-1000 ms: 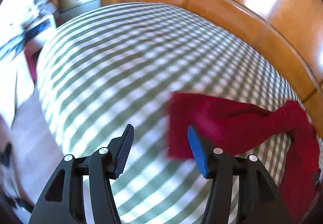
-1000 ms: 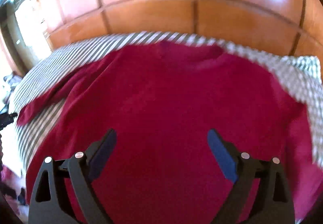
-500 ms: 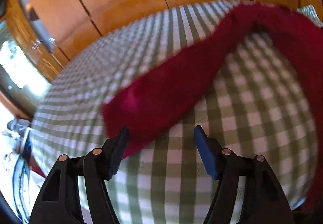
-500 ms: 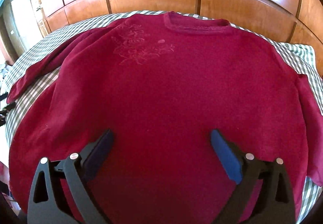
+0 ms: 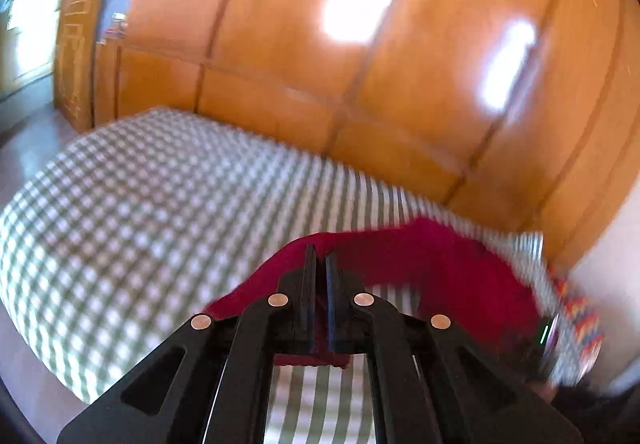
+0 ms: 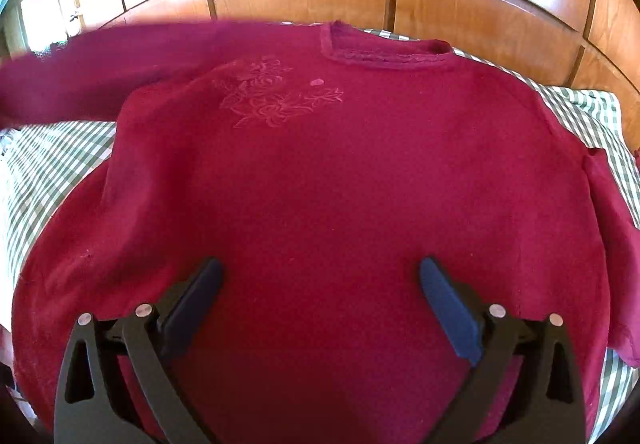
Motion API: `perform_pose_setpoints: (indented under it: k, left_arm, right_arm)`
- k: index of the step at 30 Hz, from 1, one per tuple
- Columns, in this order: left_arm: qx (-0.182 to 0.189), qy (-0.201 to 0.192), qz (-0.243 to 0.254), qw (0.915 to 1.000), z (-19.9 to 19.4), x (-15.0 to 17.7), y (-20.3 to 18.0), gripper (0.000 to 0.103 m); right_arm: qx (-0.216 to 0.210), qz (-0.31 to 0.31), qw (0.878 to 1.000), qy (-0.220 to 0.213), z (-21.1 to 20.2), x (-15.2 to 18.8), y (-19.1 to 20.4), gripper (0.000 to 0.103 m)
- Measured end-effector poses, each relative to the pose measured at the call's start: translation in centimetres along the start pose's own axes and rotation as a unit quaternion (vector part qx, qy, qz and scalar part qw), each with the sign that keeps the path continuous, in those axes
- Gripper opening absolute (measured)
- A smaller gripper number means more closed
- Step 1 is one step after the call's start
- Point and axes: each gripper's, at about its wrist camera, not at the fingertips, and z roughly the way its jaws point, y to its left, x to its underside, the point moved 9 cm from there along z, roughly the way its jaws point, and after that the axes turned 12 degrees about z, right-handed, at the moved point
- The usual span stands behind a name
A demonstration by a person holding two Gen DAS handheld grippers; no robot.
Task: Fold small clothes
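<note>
- The left gripper is clamping the end of the red sweater's sleeve; its jaws are standing nearly together in the lower centre of the left wrist view, with red cloth showing between them and hanging out below.
- Half a second earlier those jaws were spread with the sleeve end lying between them on the bed; they have just been closing, and the cloth is now pinched.
- The sleeve is rising off the checked bedspread and trailing away to the right of the frame, whereas before it was lying flat across the checks.
- The left wrist view is now taking in much more of the wooden wall panelling, which is filling the upper half of the frame; the picture is blurred.
- The right gripper is hanging with its jaws wide apart over the lower body of the red sweater, gripping nothing, much as in the earlier frame.
- In the right wrist view the sweater is lying front-up on the bedspread, neckline at the upper centre and a flower embroidery just below and left of it.
- In the upper left of that view the lifted sleeve is showing as a blurred red band, higher than it was half a second ago.
</note>
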Motion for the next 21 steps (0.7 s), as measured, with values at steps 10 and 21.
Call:
perform_pose_setpoints:
  k: [10,21]
  left_arm:
    - [-0.132,0.099,-0.134,0.9771,13.7,-7.7,10.5,0.002]
    - [-0.212,0.137,-0.204,0.9459,17.5,-3.0,17.5,0.054]
  right_arm:
    - [0.001,-0.001,1.000,0.000,0.1,0.1,-0.1,0.100]
    - [-0.003,0.002,1.000,0.000,0.4,-0.1,-0.1,0.101]
